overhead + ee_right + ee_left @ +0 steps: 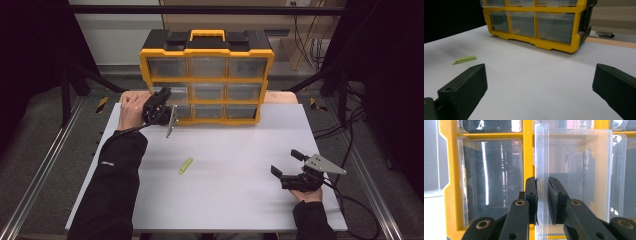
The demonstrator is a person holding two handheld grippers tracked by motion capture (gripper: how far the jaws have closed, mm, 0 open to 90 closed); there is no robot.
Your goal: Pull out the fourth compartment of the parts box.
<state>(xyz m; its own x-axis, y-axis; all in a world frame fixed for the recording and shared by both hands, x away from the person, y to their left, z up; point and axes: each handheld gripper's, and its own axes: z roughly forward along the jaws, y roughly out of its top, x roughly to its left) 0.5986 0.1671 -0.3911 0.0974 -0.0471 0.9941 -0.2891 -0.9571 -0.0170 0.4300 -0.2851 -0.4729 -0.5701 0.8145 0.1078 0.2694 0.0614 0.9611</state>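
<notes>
A yellow and black organizer (pixel 206 80) with clear drawers stands at the back of the white table (pixel 225 150). My left gripper (pixel 167 96) is turned on its side at the organizer's left column. In the left gripper view the left gripper (pixel 542 181) is shut on the clear handle lip (pixel 541 152) of a drawer, which looks like the middle one of that column. That drawer's front (pixel 579 170) seems to stand slightly forward of the frame. My right gripper (pixel 285 162) rests near the table's front right, open and holding nothing. A small green piece (pixel 185 165) lies flat mid-table.
In the right gripper view the green piece (pixel 464 60) lies left of the open right gripper (pixel 540 68), with the organizer (pixel 554 45) beyond it. A wooden board (pixel 282 96) shows behind the table. Cables (pixel 350 200) trail on the floor at the right.
</notes>
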